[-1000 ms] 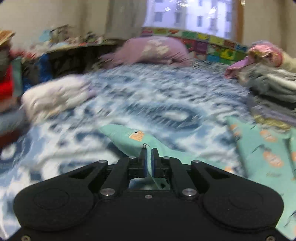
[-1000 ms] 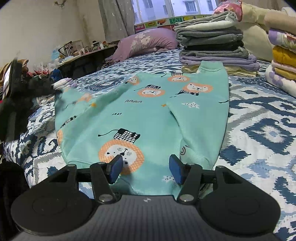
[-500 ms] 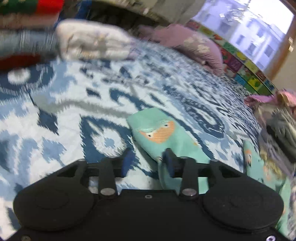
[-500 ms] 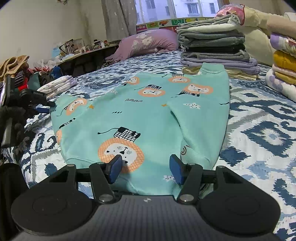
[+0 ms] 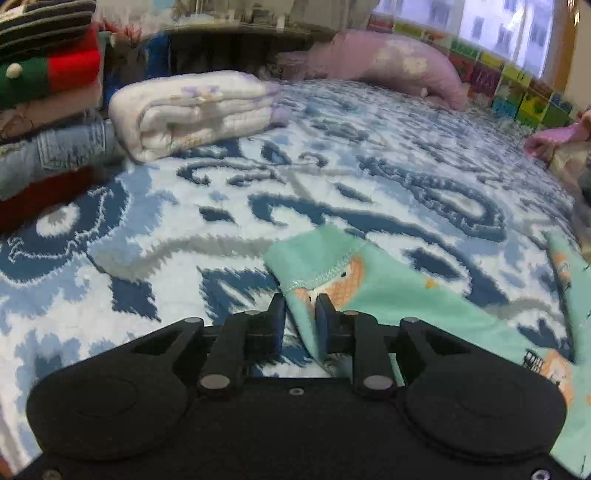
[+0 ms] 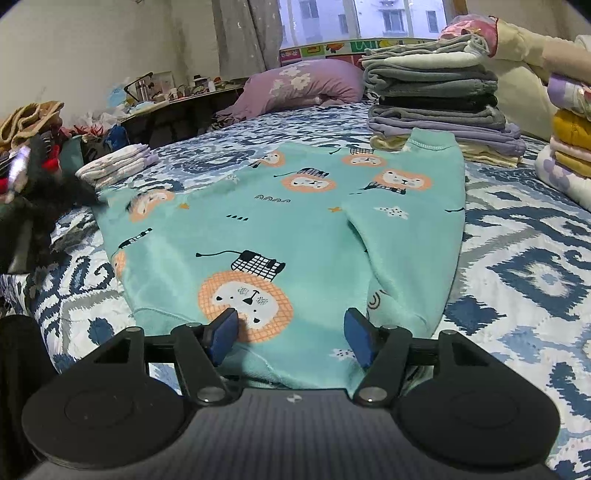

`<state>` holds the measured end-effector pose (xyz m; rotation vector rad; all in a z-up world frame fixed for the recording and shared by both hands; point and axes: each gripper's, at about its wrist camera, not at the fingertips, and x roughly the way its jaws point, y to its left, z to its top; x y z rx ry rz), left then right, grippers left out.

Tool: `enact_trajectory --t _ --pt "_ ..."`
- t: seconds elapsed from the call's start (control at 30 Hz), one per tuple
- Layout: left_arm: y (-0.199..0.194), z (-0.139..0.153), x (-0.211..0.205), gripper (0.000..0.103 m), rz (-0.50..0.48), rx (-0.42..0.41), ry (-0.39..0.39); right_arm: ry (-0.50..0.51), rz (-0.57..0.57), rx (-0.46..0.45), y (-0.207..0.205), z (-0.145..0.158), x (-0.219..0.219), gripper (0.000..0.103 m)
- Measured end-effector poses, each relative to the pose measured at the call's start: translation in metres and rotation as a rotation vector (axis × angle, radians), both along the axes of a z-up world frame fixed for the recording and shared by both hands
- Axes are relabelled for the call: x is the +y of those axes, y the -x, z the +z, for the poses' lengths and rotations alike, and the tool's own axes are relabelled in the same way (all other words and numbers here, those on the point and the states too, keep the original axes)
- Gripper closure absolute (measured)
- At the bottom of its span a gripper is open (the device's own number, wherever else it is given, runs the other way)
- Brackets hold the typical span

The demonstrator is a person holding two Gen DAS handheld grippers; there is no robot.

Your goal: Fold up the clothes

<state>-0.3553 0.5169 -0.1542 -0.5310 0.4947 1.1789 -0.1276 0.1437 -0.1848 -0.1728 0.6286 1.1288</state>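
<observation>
Mint-green fleece sweatshirt with orange lion prints (image 6: 280,229) spread flat on the blue-and-white patterned bed (image 6: 524,266), long axis toward 12 o'clock; left hand-held gripper (image 5: 300,306) just narrowed around the sleeve cuff (image 5: 314,258), fabric between the jaws, not visibly clamped; right hand-held gripper (image 6: 291,328) released, just widening, above the near edge.

Soft daylight, fisheye views

We see the window (image 6: 354,18) glaring; the left view's far edges blur, both frames bend.

Left tool (image 5: 300,308) jaws narrowly apart, just closing, mint sleeve cuff (image 5: 317,258) edge between them; folded white blanket (image 5: 192,110) near bed's (image 5: 221,192) far-left edge
</observation>
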Motion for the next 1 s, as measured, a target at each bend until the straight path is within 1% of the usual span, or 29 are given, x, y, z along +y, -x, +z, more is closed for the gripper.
enact_trajectory --t 0.03,0.07,0.1,0.17,0.2,0.23,0.3,0.33,0.4,0.47,0.5,0.53,0.57,0.6,0.63,0.67,0.73,0.77,0.8,0.83,0.87,0.93,0.97,1.0 --pt "0.002 0.004 -0.003 0.073 0.023 0.017 -0.007 0.001 0.000 0.000 0.000 0.000 0.000 0.040" --pt "0.002 0.009 -0.007 0.067 0.049 0.046 -0.024 0.001 0.000 -0.001 0.000 0.001 0.000 0.040" --pt "0.001 0.014 -0.014 0.067 0.072 0.065 -0.061 0.001 -0.002 0.000 0.000 0.001 -0.001 0.040" --pt "-0.001 0.026 -0.034 0.067 0.020 0.028 -0.108 0.003 -0.004 -0.001 0.001 0.001 0.000 0.040" --pt "-0.006 0.030 -0.045 0.068 -0.042 0.003 -0.114 0.004 -0.005 -0.003 0.002 0.001 0.000 0.040" --pt "-0.014 0.032 -0.057 0.069 -0.105 -0.005 -0.128 0.005 -0.004 -0.005 0.002 0.001 0.000 0.040" --pt "-0.033 0.034 -0.080 0.075 -0.238 -0.011 -0.146 0.004 -0.005 -0.005 0.002 0.001 0.000 0.040" --pt "-0.048 0.032 -0.087 0.075 -0.303 -0.019 -0.134 0.004 -0.005 -0.005 0.002 0.000 0.000 0.040" --pt "-0.074 0.018 -0.096 0.075 -0.417 -0.019 -0.098 0.005 -0.005 -0.008 0.003 0.000 0.000 0.040" --pt "-0.093 -0.004 -0.091 0.075 -0.401 0.113 -0.101 0.005 -0.005 -0.010 0.003 0.000 -0.001 0.040" --pt "-0.089 -0.010 -0.081 0.075 -0.345 0.110 -0.100 0.005 -0.005 -0.011 0.003 0.000 -0.001 0.040" --pt "-0.080 -0.007 -0.073 0.078 -0.283 0.049 -0.069 0.004 -0.005 -0.011 0.004 0.000 -0.002 0.040" --pt "-0.070 -0.002 -0.065 0.083 -0.221 -0.017 -0.035 0.003 -0.005 -0.011 0.004 0.000 -0.002 0.040" --pt "-0.065 0.003 -0.064 0.083 -0.184 -0.031 -0.044 0.004 -0.005 -0.013 0.004 0.000 -0.002 0.040" --pt "-0.064 0.008 -0.068 0.082 -0.173 -0.033 -0.063 0.005 -0.005 -0.015 0.005 0.000 -0.002 0.040" --pt "-0.064 0.013 -0.073 0.082 -0.189 -0.051 -0.068 0.006 -0.005 -0.015 0.005 0.000 -0.002 0.040" --pt "-0.071 0.015 -0.083 0.078 -0.244 -0.057 -0.076 0.009 -0.005 -0.014 0.004 0.000 -0.001 0.039" --pt "-0.079 0.011 -0.086 0.070 -0.258 -0.002 -0.078 0.009 -0.004 -0.015 0.004 0.001 -0.001 0.039" --pt "-0.087 0.002 -0.083 0.062 -0.243 0.061 -0.056 0.010 -0.003 -0.015 0.004 0.001 -0.001 0.039" --pt "-0.094 -0.007 -0.080 0.062 -0.225 0.125 -0.033 0.009 -0.003 -0.015 0.004 0.001 -0.002 0.039" --pt "-0.095 -0.003 -0.084 0.069 -0.204 0.119 -0.045 0.005 -0.007 -0.024 0.005 0.003 -0.003 0.041" --pt "-0.101 0.013 -0.105 0.068 -0.245 0.091 -0.094 -0.004 -0.018 -0.042 0.008 0.008 -0.006 0.045" --pt "-0.104 0.021 -0.120 0.060 -0.287 0.053 -0.129 -0.025 -0.026 -0.061 0.010 0.012 -0.009 0.046" --pt "-0.107 0.028 -0.134 0.047 -0.308 0.018 -0.138 -0.047 -0.034 -0.082 0.011 0.016 -0.012 0.046"
